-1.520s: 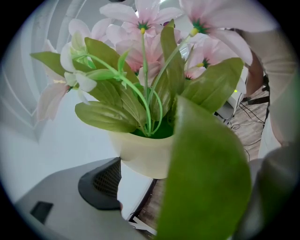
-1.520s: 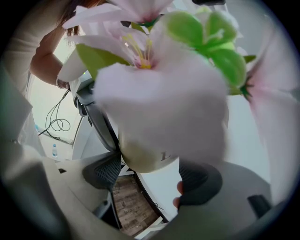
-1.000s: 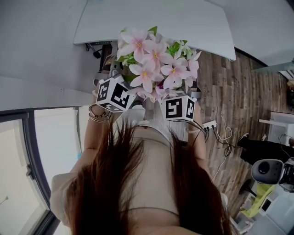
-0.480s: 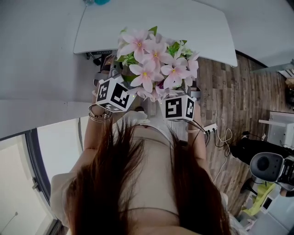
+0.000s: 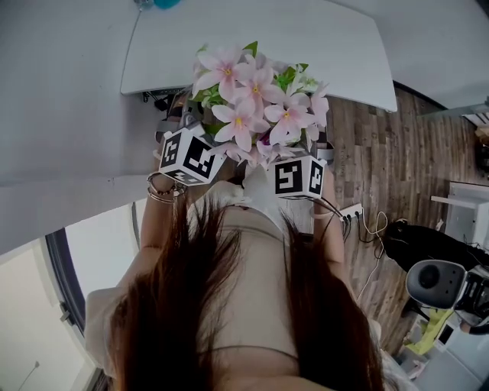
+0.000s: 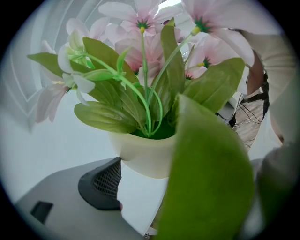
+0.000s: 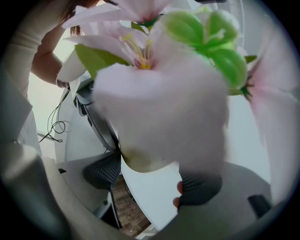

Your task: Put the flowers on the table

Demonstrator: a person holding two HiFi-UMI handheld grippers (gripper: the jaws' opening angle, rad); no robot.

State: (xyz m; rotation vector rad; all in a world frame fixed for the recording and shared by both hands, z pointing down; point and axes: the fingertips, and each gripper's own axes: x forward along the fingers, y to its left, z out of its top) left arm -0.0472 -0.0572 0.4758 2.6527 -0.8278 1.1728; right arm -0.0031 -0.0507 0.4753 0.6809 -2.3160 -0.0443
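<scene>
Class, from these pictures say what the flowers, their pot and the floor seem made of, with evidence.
Flowers: likely artificial, fabric-like petals on glossy plastic-looking stems.
Pot: cream, smooth, matte; plastic or ceramic, cannot tell which.
Floor: brown wood or wood-look planks, with grain and seams.

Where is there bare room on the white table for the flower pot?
Most of the white table is bare: the middle and right, beyond the flowers in their pot. Only a teal thing sits at its far left corner. Crowded: cables on the floor at right.
</scene>
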